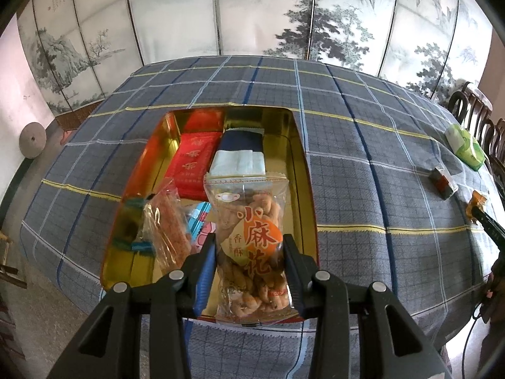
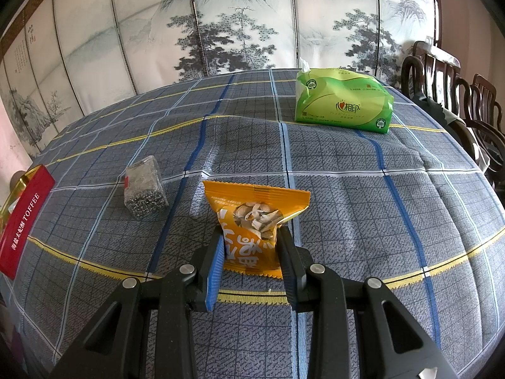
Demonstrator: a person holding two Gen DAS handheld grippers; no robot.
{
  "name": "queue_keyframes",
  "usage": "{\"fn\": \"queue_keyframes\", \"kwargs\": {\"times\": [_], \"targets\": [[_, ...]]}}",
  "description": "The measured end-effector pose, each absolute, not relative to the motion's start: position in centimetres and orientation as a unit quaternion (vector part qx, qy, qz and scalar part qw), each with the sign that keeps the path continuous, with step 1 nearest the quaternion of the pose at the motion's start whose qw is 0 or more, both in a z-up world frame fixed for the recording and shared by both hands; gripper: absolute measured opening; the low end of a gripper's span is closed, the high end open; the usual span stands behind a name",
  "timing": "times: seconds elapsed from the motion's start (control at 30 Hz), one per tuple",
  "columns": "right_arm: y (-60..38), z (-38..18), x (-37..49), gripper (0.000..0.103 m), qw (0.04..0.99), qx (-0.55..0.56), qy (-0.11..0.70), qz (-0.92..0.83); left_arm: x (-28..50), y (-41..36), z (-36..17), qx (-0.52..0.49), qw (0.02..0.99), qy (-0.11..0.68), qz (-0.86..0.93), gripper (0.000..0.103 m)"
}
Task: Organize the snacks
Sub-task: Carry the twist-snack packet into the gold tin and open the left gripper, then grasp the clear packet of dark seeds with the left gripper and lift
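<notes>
My left gripper (image 1: 249, 246) is shut on a clear bag of fried dough twists (image 1: 249, 221) and holds it over the near end of a gold-lined tin (image 1: 303, 164). In the tin lie a red packet (image 1: 194, 161), a navy and white packet (image 1: 241, 154), a clear packet of orange snacks (image 1: 167, 224) and other small packets. My right gripper (image 2: 251, 243) is shut on an orange seed packet (image 2: 252, 221) just above the checked tablecloth. A small clear packet of dark grains (image 2: 145, 191) lies on the cloth to its left.
A green tissue pack (image 2: 342, 102) sits at the far right of the table. The tin's red TOFFEE side (image 2: 22, 221) shows at the left edge of the right wrist view. Wooden chairs (image 2: 457, 94) stand at the right. A painted folding screen stands behind the table.
</notes>
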State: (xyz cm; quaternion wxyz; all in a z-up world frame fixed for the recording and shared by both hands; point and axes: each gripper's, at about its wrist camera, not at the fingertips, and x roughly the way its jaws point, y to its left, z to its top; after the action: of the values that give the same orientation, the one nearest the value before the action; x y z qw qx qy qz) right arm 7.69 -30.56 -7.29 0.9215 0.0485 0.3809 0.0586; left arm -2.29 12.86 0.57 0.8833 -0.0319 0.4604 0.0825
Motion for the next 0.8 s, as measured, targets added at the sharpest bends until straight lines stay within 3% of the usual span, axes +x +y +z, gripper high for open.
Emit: {"fn": "queue_keyframes", "kwargs": {"times": [0.8], "targets": [[-30.5,-7.4,7.7,0.03,0.921,0.049,0.381,0.06,-2.9,13.4,4.1,-0.062,0.9,0.426,0.064,0.047]]}}
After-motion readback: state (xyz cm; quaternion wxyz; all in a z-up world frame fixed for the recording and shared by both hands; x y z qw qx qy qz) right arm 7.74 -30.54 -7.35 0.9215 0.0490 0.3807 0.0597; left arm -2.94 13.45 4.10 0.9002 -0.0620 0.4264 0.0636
